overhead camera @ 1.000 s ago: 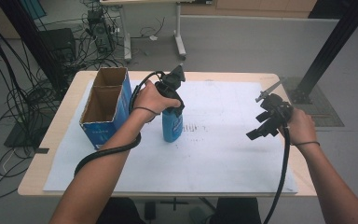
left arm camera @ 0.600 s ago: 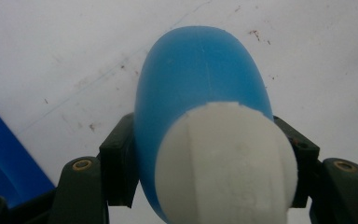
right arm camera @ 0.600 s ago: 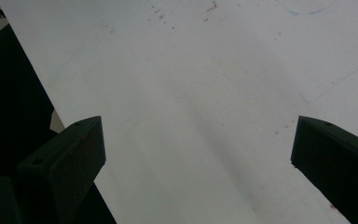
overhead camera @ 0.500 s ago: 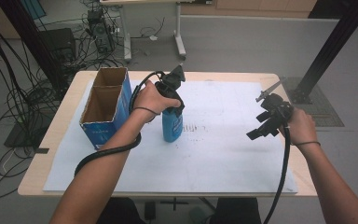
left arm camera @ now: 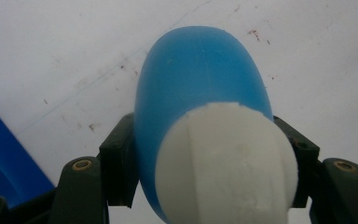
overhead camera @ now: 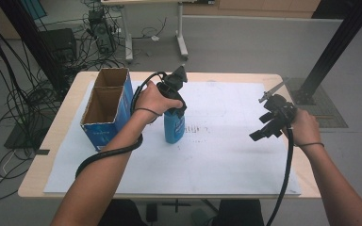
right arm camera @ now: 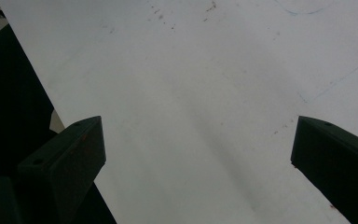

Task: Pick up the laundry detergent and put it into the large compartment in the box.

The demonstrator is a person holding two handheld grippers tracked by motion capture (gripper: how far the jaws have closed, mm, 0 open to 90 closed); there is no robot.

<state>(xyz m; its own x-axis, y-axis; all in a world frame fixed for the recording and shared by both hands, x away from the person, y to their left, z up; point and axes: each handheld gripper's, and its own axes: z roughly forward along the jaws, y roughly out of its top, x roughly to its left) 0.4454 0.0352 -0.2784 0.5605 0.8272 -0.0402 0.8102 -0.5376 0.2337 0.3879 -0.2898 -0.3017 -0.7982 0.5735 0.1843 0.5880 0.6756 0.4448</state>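
- Blue bottle (overhead camera: pixel 174 126) stands upright on the white paper sheet (overhead camera: pixel 226 155), at three o'clock from the cardboard box (overhead camera: pixel 104 109).
- My left gripper (overhead camera: pixel 172 106) clamps it just under its white cap (left arm camera: pixel 226 163).
- My right gripper (overhead camera: pixel 267 128) hovers at three o'clock of the bottle, jaws wide apart, holding nothing.

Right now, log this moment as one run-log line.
left gripper: shut on blue bottle, upright on white sheet | right gripper: open, empty, above sheet | cardboard box: left of bottle
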